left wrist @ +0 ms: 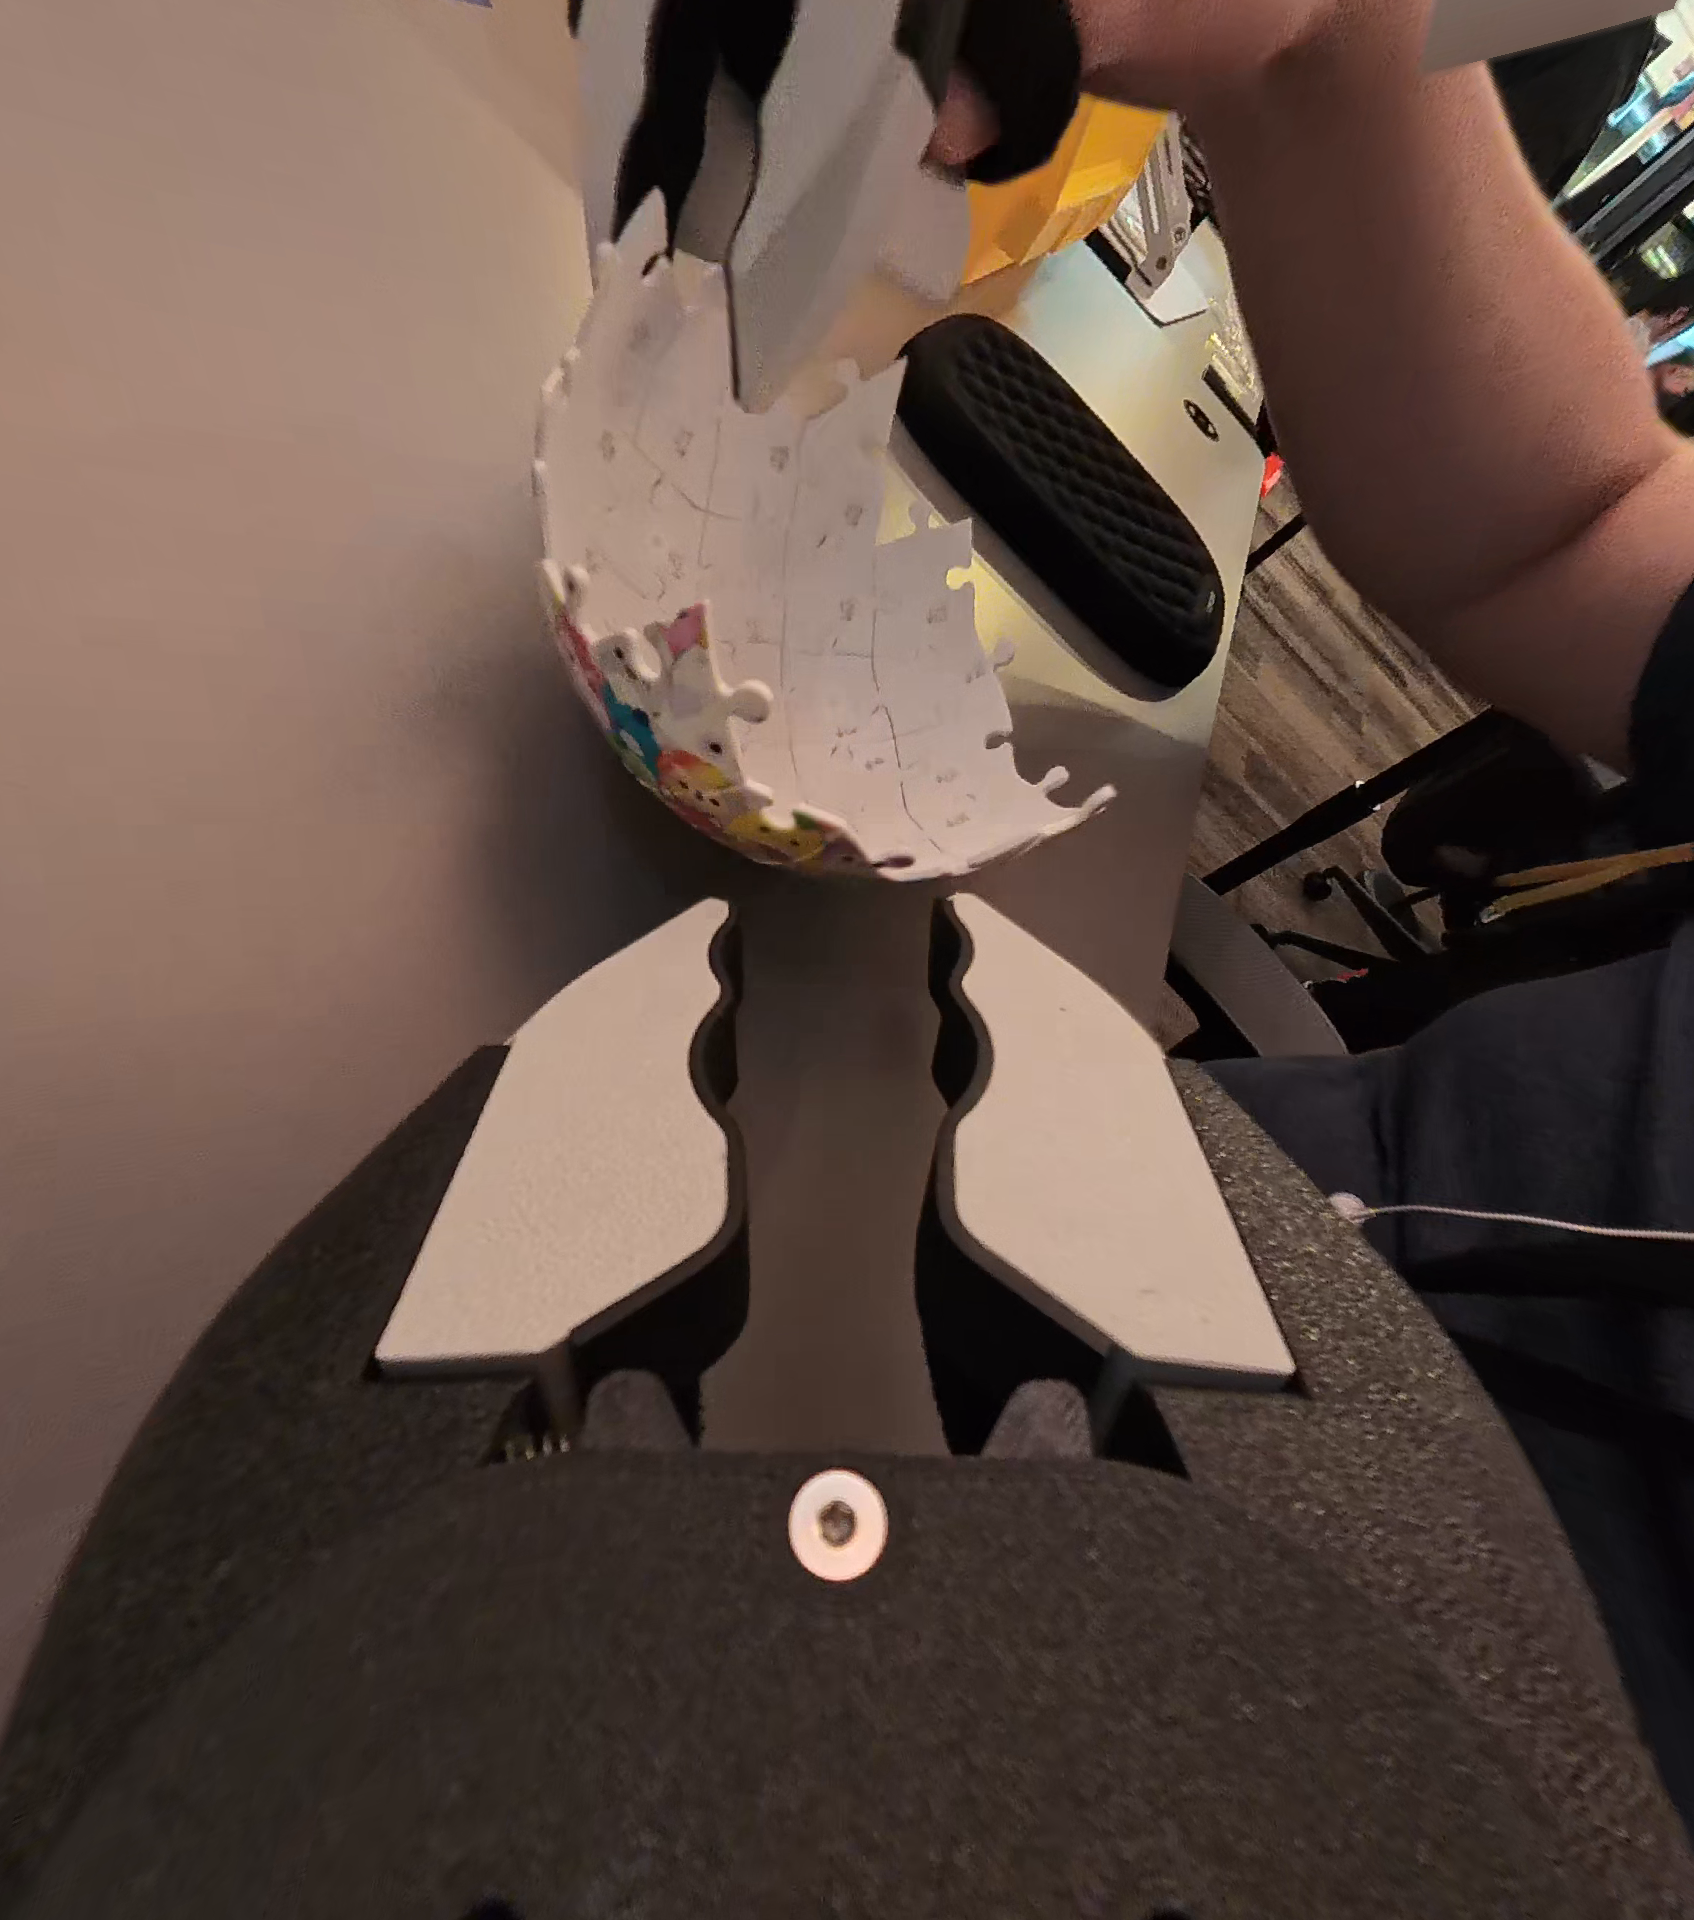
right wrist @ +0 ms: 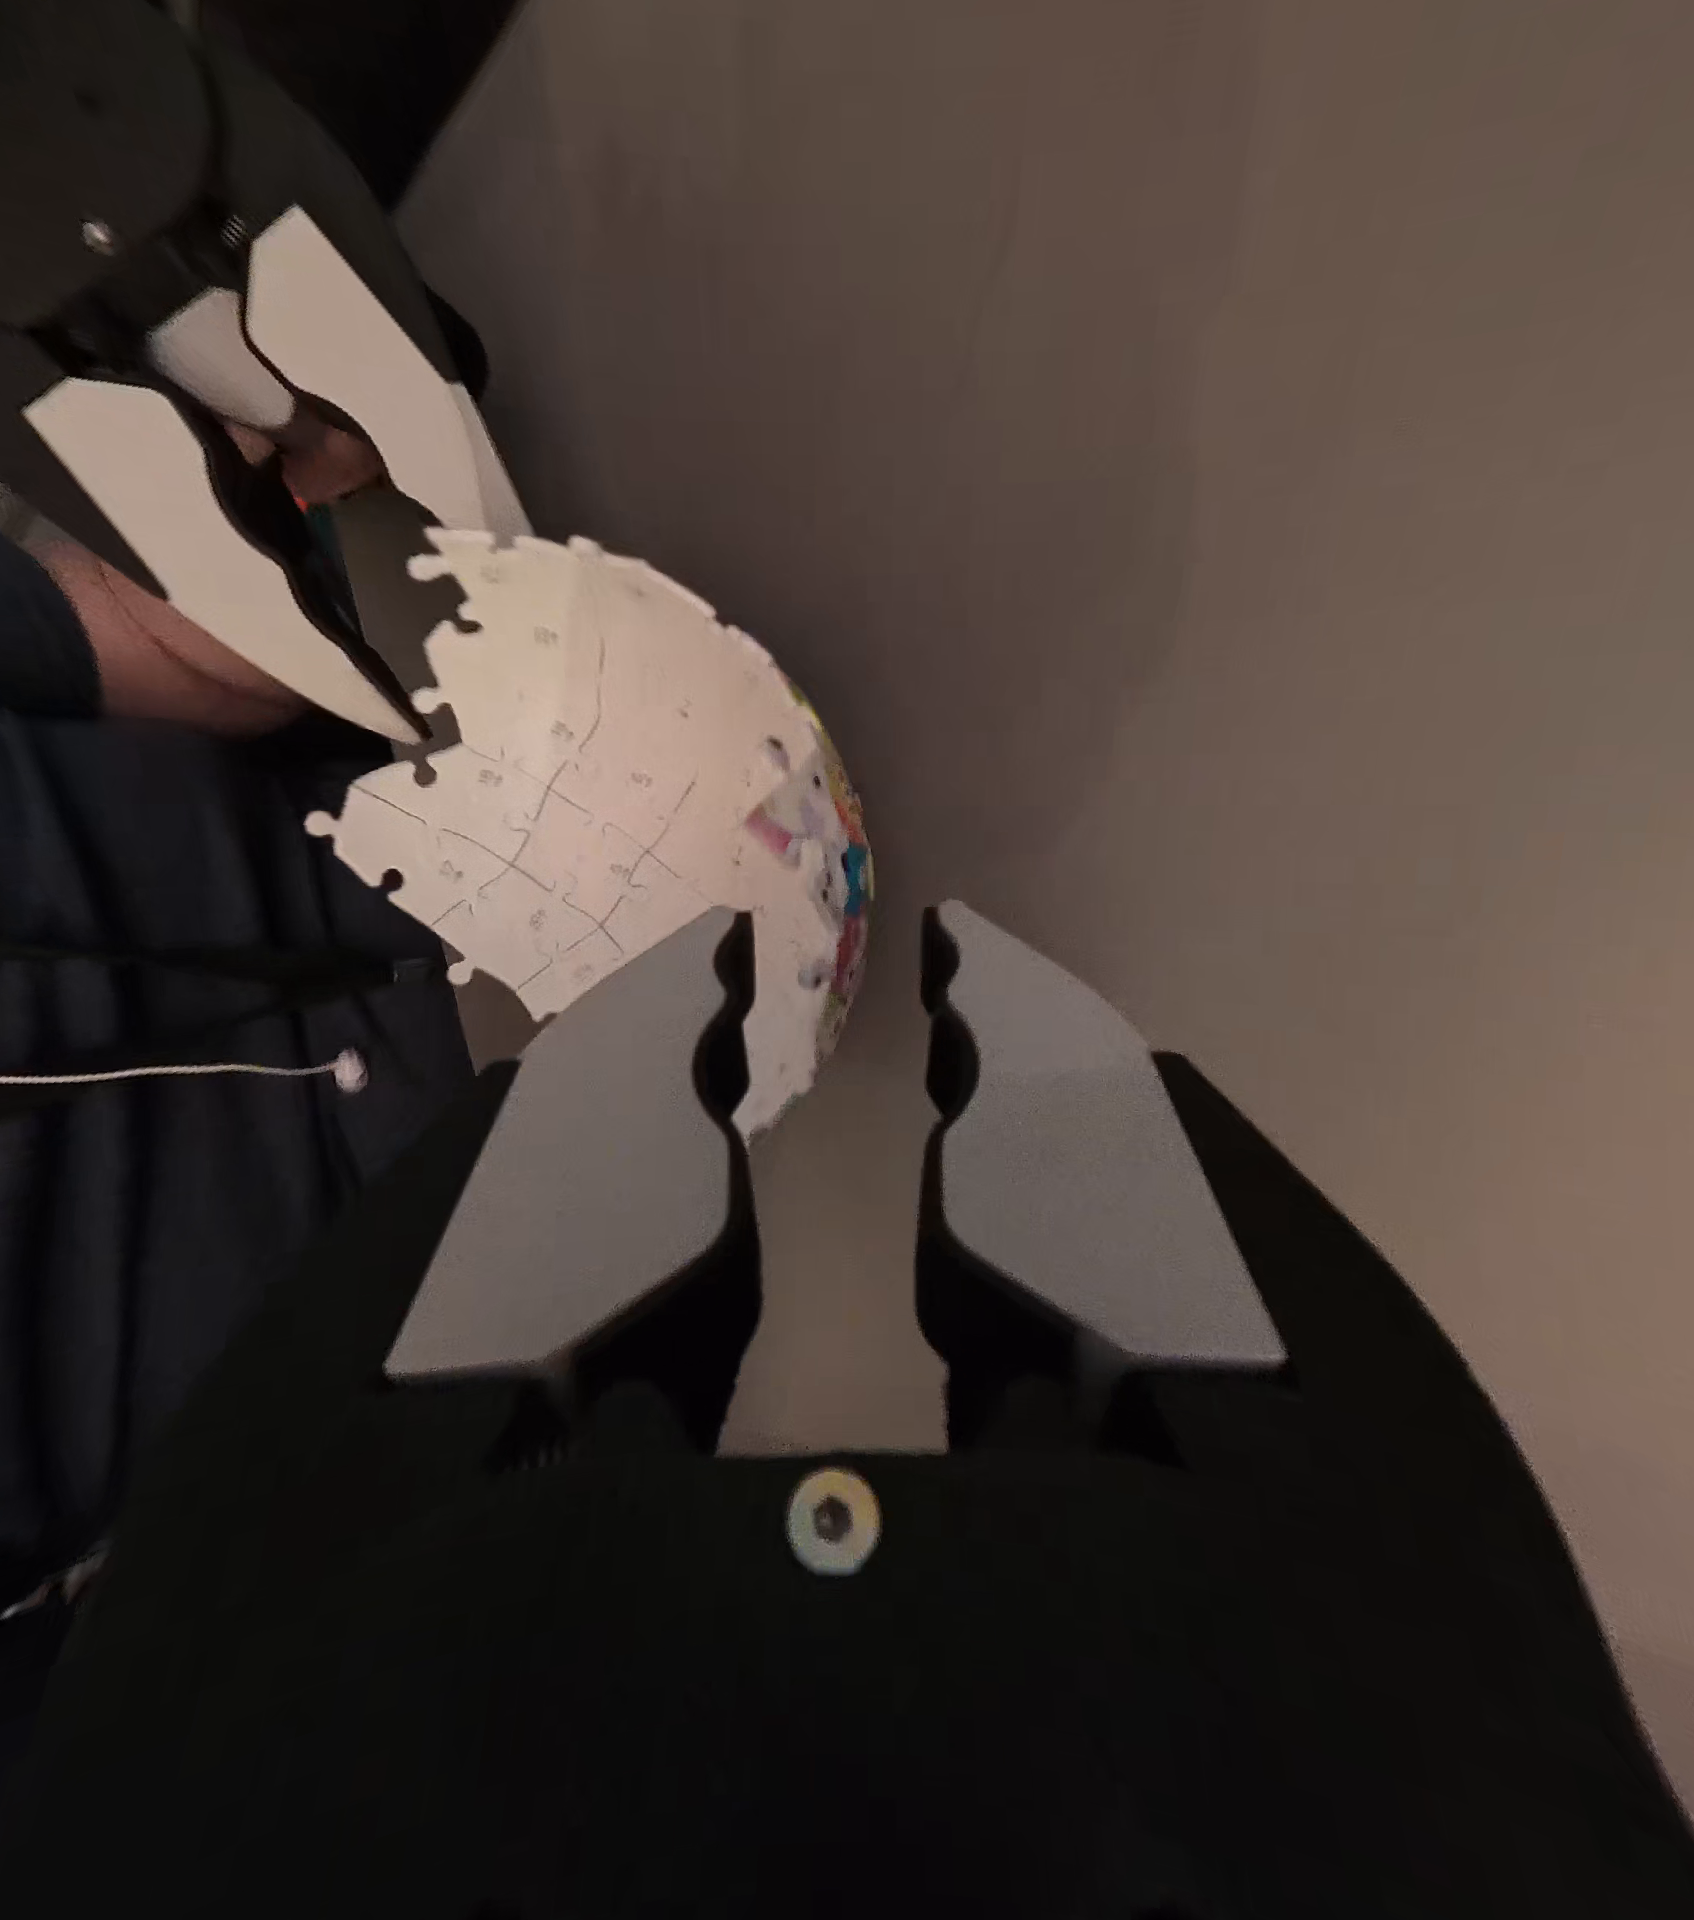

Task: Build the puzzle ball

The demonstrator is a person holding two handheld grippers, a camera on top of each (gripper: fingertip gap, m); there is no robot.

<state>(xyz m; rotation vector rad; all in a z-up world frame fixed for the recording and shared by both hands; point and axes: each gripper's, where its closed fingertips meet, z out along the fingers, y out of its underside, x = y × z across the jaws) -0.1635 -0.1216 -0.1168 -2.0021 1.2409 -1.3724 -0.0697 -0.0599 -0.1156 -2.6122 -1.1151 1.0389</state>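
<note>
The puzzle ball (left wrist: pixel 801 623) is a part-built shell. Its white inside with faint markings faces me, and a strip of colourful outer face shows at one edge. It stands against a beige surface. My left gripper (left wrist: pixel 838 909) is open, its tips just short of the shell's lower rim. My right gripper (left wrist: pixel 708 312) comes down from above with the upper rim between its fingers. In the right wrist view the right gripper (right wrist: pixel 835 920) is open, and the shell (right wrist: pixel 614 790) has one edge in the gap beside one finger. The left gripper (right wrist: pixel 458 629) touches the shell's jagged rim.
A beige surface (left wrist: pixel 199 623) fills the area behind the shell. A black mesh pad (left wrist: pixel 1061 499) on a white support stands to the shell's right. A person's forearm (left wrist: pixel 1394 416) and dark navy clothing (left wrist: pixel 1549 1247) fill the right side. A yellow object (left wrist: pixel 1082 177) is behind. Tip to tip, the grippers are about 12 cm apart.
</note>
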